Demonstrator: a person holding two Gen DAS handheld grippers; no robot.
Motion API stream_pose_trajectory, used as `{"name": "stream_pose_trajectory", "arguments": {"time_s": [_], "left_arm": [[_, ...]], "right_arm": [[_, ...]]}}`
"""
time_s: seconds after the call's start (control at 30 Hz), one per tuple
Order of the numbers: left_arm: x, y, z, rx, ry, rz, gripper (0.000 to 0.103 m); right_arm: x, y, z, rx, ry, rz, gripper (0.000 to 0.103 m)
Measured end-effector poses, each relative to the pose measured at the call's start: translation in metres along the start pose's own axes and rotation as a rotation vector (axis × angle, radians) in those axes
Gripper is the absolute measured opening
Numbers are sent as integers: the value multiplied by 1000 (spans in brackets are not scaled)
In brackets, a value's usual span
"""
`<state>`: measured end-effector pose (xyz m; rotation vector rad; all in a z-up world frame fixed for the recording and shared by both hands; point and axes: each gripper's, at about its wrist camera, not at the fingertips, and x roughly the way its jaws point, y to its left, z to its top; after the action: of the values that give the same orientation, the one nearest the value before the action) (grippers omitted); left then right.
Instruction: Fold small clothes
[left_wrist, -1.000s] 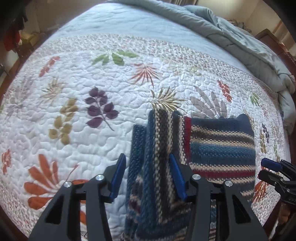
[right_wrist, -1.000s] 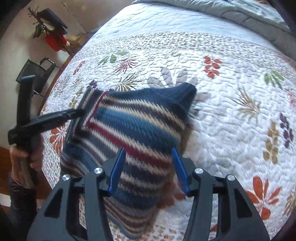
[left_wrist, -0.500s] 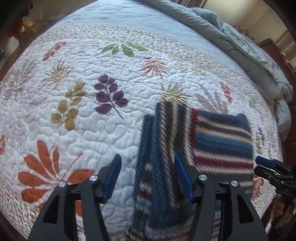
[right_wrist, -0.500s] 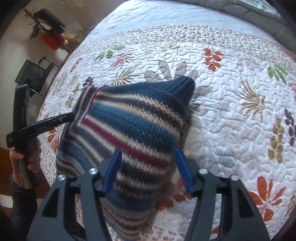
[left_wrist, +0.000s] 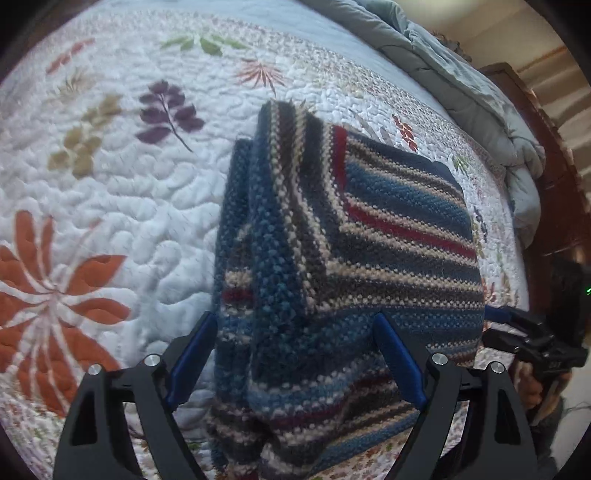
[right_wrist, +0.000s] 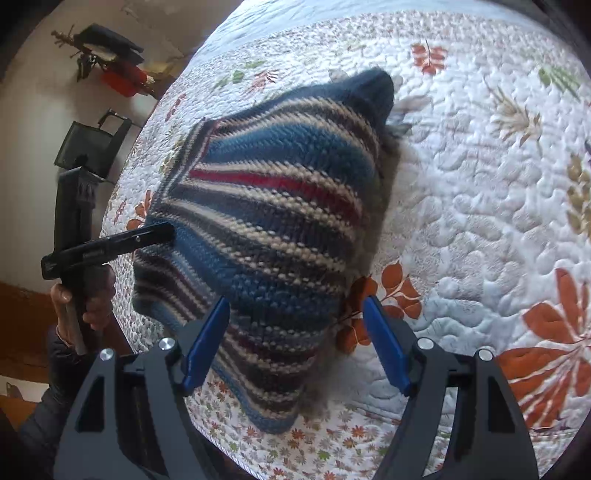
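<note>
A striped knit garment (left_wrist: 369, 236) in blue, cream, brown and red lies folded on the floral quilt (left_wrist: 110, 206) that covers the bed, near the quilt's front edge, and it serves as the landmark here. In the left wrist view the left gripper (left_wrist: 295, 350) hangs over the garment's near left part, where the knit is gathered into thick lengthwise folds; its blue-padded fingers (left_wrist: 192, 354) have just been opening and now stand wide apart, with the folded knit between them but neither pad pressing on it. In the right wrist view the right gripper (right_wrist: 295, 339) sits over the garment's near right corner; its fingers (right_wrist: 384, 347) have likewise just been opening and stand spread, the left pad over the knit's edge and the right pad over bare quilt just beside the garment, so nothing is clamped. The same view shows the left gripper's black finger reaching the garment's left edge, and a hand (right_wrist: 85, 295) in a dark sleeve around its handle. Beyond the garment's far edge the quilt carries purple, olive and green leaf prints, and a large orange flower lies to the garment's left in the left wrist view. A rumpled grey-blue duvet (left_wrist: 461, 92) is piled well beyond the garment at the bed's far right.
</note>
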<state>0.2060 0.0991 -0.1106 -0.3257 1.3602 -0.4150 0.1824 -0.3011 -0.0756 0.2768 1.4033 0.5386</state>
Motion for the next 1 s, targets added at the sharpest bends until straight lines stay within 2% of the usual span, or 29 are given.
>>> {"name": "stream_pose_trajectory", "arguments": {"time_s": [0.17, 0.3, 0.57, 0.73, 0.8, 0.87, 0.9, 0.97, 1.0], "left_arm": [[15, 0, 3, 30, 12, -20, 91], [24, -4, 6, 55, 32, -61, 99], [33, 4, 12, 74, 61, -176, 97], [31, 22, 12, 11, 49, -230, 74], [31, 30, 11, -18, 45, -269, 72], [31, 31, 10, -8, 41, -273, 72], [30, 29, 9, -2, 40, -256, 70], [31, 22, 8, 9, 37, -208, 63], [30, 15, 7, 8, 34, -189, 54]], "right_arm": [[11, -5, 4, 14, 3, 63, 77], [20, -3, 10, 13, 10, 107, 78], [40, -6, 18, 32, 12, 164, 87], [56, -29, 18, 125, 49, 313, 89], [62, -32, 18, 158, 61, 356, 89], [61, -27, 19, 137, 54, 333, 87], [59, -24, 19, 124, 51, 308, 80], [55, -18, 18, 96, 43, 263, 70], [50, -15, 17, 82, 35, 249, 65]]}}
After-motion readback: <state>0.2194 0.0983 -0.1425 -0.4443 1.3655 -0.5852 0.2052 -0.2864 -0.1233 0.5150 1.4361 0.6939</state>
